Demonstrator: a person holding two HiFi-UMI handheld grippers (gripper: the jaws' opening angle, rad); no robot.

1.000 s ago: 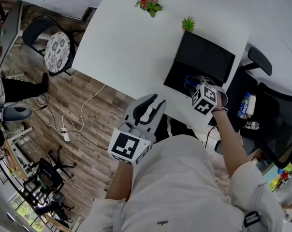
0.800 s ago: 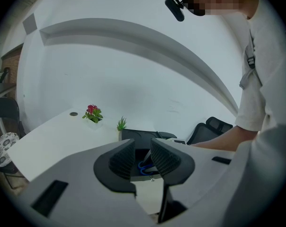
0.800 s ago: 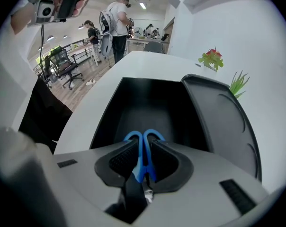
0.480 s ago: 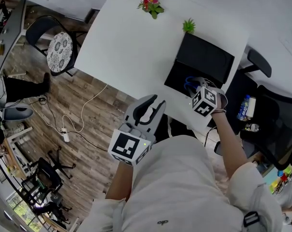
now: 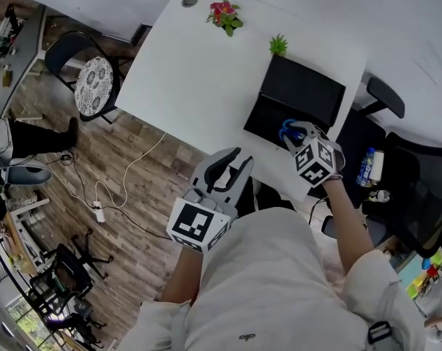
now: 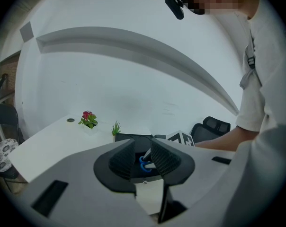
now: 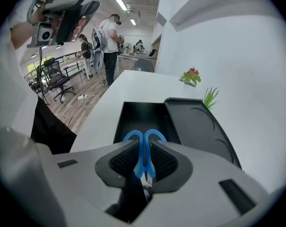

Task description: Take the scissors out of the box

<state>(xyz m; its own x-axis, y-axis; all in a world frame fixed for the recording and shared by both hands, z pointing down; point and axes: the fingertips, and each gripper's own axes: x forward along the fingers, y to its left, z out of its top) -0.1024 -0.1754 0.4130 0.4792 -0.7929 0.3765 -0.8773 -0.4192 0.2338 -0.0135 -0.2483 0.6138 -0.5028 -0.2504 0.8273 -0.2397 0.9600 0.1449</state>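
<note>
The blue-handled scissors sit between the pads of my right gripper, whose jaws are closing on the handles. In the head view that gripper holds the scissors just above the open black box, whose lid lies flat behind it. The box looks bare inside. My left gripper hangs open off the table's near edge, with nothing between its fingers. Through its jaws in the left gripper view the left gripper frames the distant scissors.
A white table carries a red flower pot and a small green plant at its far edge. A chair with a patterned cushion stands left, a black chair and a bottle right. A cable lies on the wooden floor.
My right gripper has risen with the scissors, lifting them up from inside the box. The left gripper has barely shifted.
</note>
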